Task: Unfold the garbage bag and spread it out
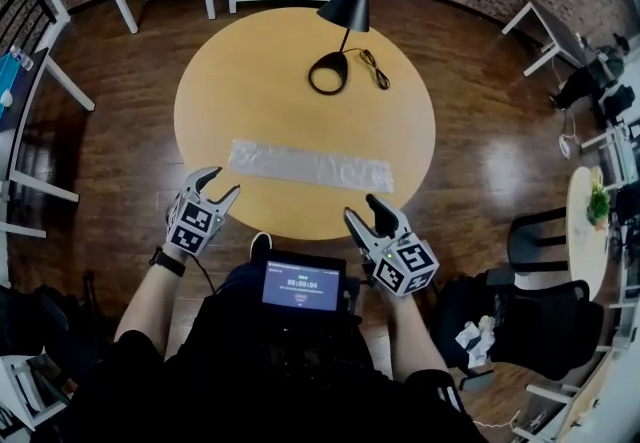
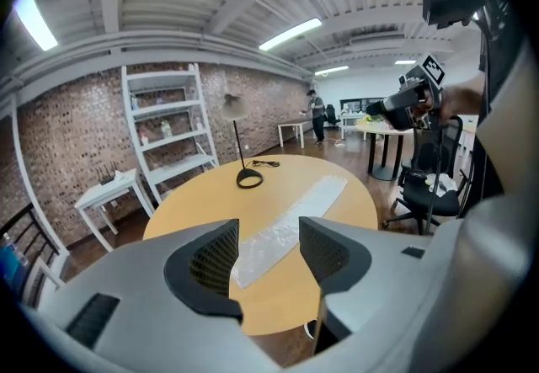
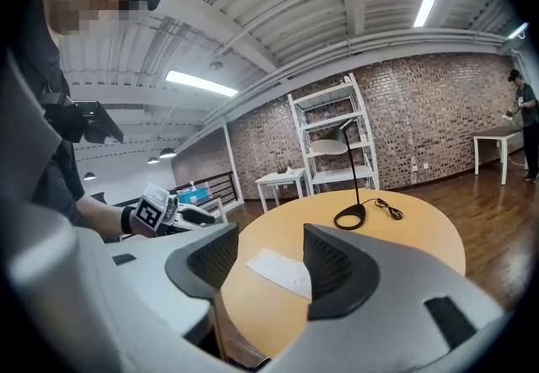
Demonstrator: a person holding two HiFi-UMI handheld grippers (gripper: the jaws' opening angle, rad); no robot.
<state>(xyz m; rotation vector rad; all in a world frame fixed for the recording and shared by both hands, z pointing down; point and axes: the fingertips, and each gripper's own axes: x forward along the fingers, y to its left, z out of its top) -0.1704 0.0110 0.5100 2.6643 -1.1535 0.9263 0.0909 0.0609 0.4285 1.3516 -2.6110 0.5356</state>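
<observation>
"Nearest us, the left gripper [image 1: 222, 183] and right gripper [image 1: 361, 208] hover at the counter's [image 1: 250, 81] near edge, fingers wide, nothing between them."

"And the garbage bag [image 1: 310, 166]?"

"Just beyond them, a folded flat strip, long axis running left to right. One end lies before each gripper, the left's perhaps closer."

"Any lettering?"

"None I can read. A lamp [image 1: 352, 1] stands behind."
</observation>
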